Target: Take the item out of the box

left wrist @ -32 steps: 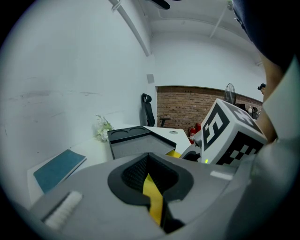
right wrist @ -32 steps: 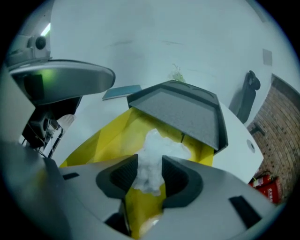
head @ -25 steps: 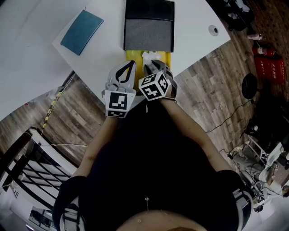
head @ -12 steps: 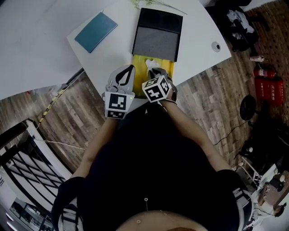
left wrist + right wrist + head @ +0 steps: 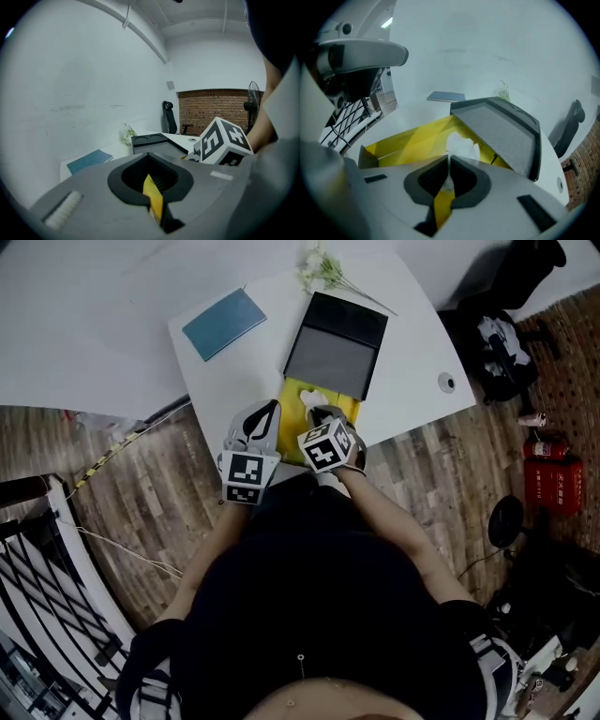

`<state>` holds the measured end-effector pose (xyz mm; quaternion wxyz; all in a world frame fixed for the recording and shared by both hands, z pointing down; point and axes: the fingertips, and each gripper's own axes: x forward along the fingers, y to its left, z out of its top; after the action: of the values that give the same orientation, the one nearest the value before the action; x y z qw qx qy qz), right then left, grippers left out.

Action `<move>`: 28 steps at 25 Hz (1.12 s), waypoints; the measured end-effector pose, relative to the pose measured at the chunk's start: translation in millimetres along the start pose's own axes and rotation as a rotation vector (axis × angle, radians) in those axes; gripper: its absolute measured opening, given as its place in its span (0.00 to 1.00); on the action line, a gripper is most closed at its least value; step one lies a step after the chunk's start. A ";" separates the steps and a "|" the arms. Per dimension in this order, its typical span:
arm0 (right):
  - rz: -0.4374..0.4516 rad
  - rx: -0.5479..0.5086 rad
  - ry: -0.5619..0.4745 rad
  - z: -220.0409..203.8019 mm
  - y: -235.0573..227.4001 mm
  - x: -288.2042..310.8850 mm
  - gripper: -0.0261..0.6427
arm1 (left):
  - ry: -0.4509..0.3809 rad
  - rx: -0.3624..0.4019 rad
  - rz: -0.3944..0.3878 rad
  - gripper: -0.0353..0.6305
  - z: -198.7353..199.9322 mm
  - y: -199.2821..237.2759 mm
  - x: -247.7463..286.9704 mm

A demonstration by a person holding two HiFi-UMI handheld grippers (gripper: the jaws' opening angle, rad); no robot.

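An open yellow box (image 5: 298,395) (image 5: 408,140) lies at the white table's near edge, its grey lid (image 5: 336,345) (image 5: 501,129) folded back beyond it. A crumpled white item (image 5: 462,143) (image 5: 309,397) sits inside the box. My right gripper (image 5: 321,416) (image 5: 448,165) reaches into the box; its jaws are closing and the pads pinch the near part of the white item. My left gripper (image 5: 266,412) (image 5: 149,161) is at the box's left side, shut on a yellow edge of the box (image 5: 153,197).
On the white table (image 5: 234,381) a blue notebook (image 5: 223,322) (image 5: 89,160) lies to the left of the lid and a sprig of flowers (image 5: 321,268) lies beyond it. A small round fitting (image 5: 446,382) is near the table's right edge. Wooden floor lies below the table's edge.
The right gripper's jaws have closed onto the white item in the box. The left gripper has kept its hold on the box edge. The head camera has shifted.
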<state>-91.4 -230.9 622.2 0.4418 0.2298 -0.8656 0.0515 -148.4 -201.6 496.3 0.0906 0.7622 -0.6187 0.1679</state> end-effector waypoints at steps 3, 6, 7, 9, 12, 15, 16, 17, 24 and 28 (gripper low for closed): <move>0.018 -0.012 -0.029 5.5 -4.0 -9.0 0.08 | -0.022 -0.016 0.033 0.07 4.4 2.9 -2.6; 0.048 -0.002 -0.062 9.7 -4.4 -23.8 0.08 | -0.030 -0.030 0.050 0.07 5.6 2.7 -8.7; 0.057 0.008 -0.076 11.4 -6.1 -29.3 0.07 | -0.034 -0.031 0.052 0.07 7.2 1.0 -9.8; 0.071 0.035 -0.116 17.9 -9.6 -40.5 0.08 | -0.046 -0.027 0.054 0.07 11.7 -2.0 -10.7; 0.074 0.029 -0.180 31.6 -12.5 -59.5 0.08 | -0.065 -0.017 0.060 0.07 20.5 -3.7 -12.3; 0.063 0.039 -0.254 45.8 -19.5 -82.2 0.07 | -0.089 -0.007 0.068 0.07 32.6 -3.0 -12.2; 0.053 0.049 -0.281 50.6 -23.9 -90.2 0.07 | -0.099 -0.006 0.071 0.07 37.1 -2.6 -12.5; 0.038 0.061 -0.309 55.8 -29.4 -98.2 0.07 | -0.108 -0.003 0.075 0.07 41.9 -2.0 -13.4; -0.091 0.149 -0.535 91.1 -69.8 -156.1 0.07 | -0.169 -0.014 0.139 0.07 76.8 4.9 -30.7; -0.155 0.168 -0.671 114.4 -79.7 -189.0 0.07 | -0.246 -0.023 0.158 0.07 105.1 9.4 -45.5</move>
<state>-45.7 -268.6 395.0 0.1151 0.3343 -0.9354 0.0105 -150.6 -198.5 381.4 0.0095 0.7247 -0.6852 0.0728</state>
